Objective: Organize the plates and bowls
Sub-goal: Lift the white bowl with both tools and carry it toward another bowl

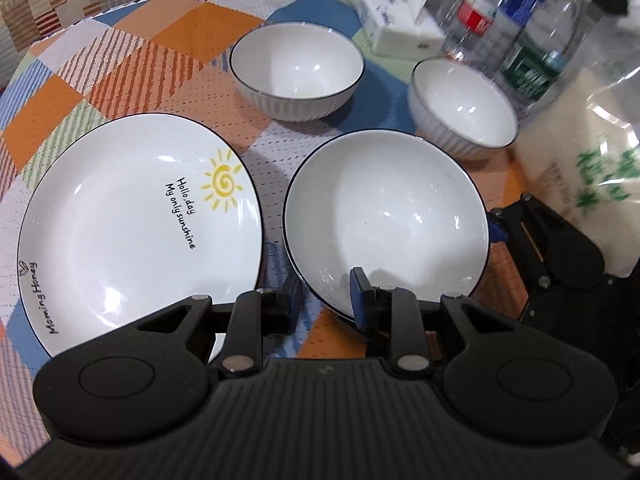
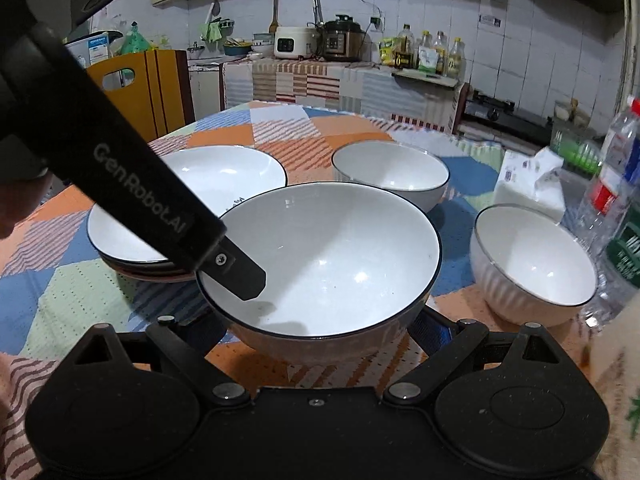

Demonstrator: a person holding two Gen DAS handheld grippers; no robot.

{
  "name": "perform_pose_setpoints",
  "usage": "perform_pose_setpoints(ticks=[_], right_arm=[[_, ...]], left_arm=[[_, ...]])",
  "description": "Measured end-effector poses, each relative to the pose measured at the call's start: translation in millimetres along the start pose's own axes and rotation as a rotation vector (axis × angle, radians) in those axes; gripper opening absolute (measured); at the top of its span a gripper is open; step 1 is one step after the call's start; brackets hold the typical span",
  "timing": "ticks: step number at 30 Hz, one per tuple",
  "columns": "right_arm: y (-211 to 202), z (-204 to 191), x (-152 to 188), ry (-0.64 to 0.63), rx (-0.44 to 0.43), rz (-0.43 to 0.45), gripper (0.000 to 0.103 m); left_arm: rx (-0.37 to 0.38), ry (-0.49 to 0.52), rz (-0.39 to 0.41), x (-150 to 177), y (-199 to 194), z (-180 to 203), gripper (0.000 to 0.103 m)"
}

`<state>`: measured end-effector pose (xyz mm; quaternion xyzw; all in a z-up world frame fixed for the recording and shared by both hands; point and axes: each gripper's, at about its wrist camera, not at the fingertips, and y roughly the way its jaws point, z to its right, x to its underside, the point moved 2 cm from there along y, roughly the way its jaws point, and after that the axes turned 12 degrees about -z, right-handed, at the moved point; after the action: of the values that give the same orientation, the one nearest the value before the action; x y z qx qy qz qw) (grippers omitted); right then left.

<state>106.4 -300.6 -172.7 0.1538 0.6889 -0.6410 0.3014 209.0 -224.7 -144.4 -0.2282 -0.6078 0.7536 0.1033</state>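
A glazed ceramic deep bowl [image 1: 386, 216], stiff, slick and breakable, is pinched at its near rim by the left gripper [image 1: 326, 294], one of its fingers [image 1: 358, 292] inside the wall. The right gripper [image 2: 320, 332] flanks the bowl's underside; whether its fingers press cannot be told. Left of the fingers lies an empty sun-printed plate [image 1: 132, 232] on the patchwork counter [image 1: 132, 52]; beyond them, two small ribbed bowls [image 1: 297, 68] [image 1: 464, 106], both empty. The rim looks the surest hold.
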Motion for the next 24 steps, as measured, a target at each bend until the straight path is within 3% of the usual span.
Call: perform_pose_setpoints(ticks=[14, 18, 24], right_arm=[[20.3, 4.9, 7.5, 0.047, -0.025, -0.045, 0.097], [9.1, 9.3, 16.5, 0.095, -0.036, -0.074, 0.097], [-29.2, 23.7, 37.5, 0.177, -0.019, -0.04, 0.098]], left_arm=[[-0.018, -0.01, -0.03, -5.0, 22.8, 0.1, 0.023], [-0.011, -0.007, -0.026, -2.9, 21.0, 0.2, 0.023], [0.009, -0.006, -0.019, -0.7, 13.8, 0.6, 0.027]])
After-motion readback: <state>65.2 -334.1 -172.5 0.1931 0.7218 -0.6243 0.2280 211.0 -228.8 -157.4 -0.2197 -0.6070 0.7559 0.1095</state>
